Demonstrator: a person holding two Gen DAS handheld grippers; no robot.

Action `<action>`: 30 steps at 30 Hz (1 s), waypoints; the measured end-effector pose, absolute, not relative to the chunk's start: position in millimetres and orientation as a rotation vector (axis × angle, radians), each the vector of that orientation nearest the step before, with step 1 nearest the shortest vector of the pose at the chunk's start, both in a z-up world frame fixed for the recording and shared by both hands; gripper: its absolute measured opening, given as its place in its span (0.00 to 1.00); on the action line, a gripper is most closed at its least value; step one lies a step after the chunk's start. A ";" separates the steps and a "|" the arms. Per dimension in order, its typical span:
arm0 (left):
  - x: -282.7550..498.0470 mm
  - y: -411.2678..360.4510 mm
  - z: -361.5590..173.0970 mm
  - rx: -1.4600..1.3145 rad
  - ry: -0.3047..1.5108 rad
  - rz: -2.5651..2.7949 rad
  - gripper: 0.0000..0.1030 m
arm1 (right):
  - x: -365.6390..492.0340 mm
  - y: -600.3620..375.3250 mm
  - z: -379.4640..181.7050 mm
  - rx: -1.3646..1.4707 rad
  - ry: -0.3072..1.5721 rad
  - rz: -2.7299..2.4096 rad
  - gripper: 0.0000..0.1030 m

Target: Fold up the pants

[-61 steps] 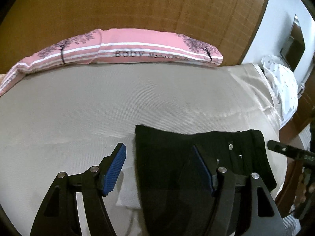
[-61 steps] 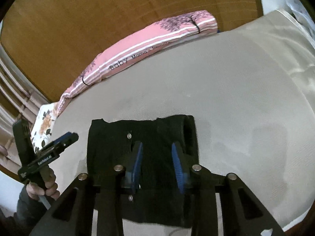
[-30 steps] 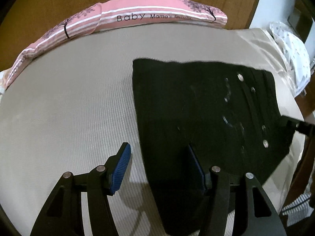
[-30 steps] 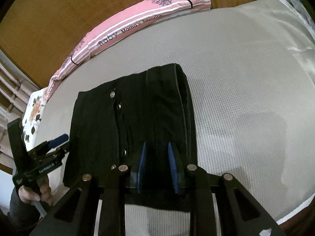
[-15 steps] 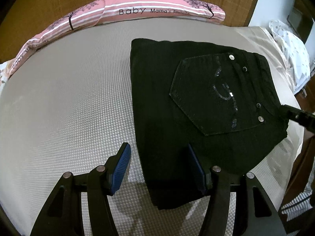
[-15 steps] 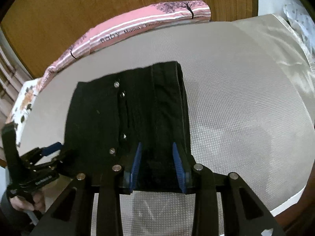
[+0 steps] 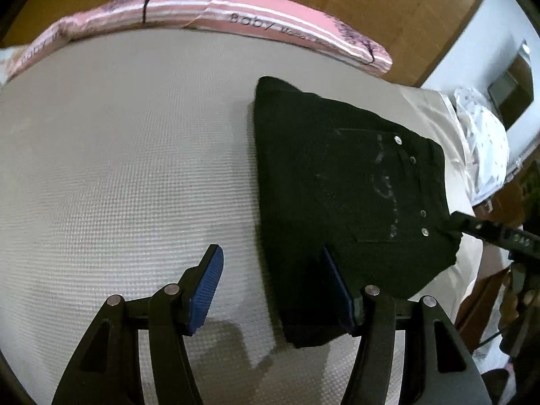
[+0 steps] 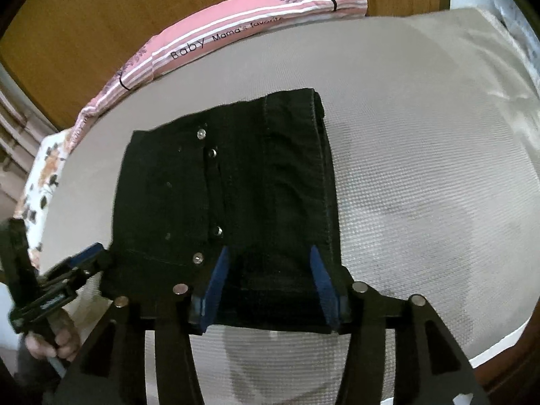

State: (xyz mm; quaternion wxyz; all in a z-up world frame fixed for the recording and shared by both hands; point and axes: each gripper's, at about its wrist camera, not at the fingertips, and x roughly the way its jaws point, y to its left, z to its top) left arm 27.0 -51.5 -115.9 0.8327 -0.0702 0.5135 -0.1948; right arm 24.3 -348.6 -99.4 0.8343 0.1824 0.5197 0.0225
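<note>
Right wrist view: my right claw (image 8: pixel 266 283) hangs wide over the near pants (image 8: pixel 229 199) edge; withdrawing carelessly could snag and unfold them.

the left wrist view looks forward along the left gripper (image 7: pixel 273 290), low over the mat (image 7: pixel 128 168), facing the pink pillow (image 7: pixel 270 25); the folded pants (image 7: pixel 337 195) lie ahead and to its right. the right wrist view looks forward along the right gripper (image 8: pixel 266 283), close above the pants (image 8: pixel 236 185), facing the same pillow (image 8: pixel 236 30). both views share pants, mat and pillow; each shows the other gripper at its edge.
</note>
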 end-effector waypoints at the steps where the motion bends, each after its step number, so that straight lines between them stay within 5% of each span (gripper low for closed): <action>1: 30.3 -48.0 -118.8 -0.182 1.106 -0.422 0.59 | 24.7 -352.6 -96.8 0.416 1.092 0.056 0.48; 3: 34.7 -45.4 -123.9 -0.228 1.134 -0.446 0.59 | 24.5 -366.4 -93.6 0.498 1.063 0.070 0.51; 5: 39.4 -46.6 -126.0 -0.245 1.146 -0.466 0.59 | 26.4 -380.4 -96.7 0.544 1.068 0.054 0.64; 30: 90.5 -70.8 -138.0 -0.371 1.180 -0.649 0.69 | 85.2 -412.9 -156.9 0.685 1.161 0.524 0.69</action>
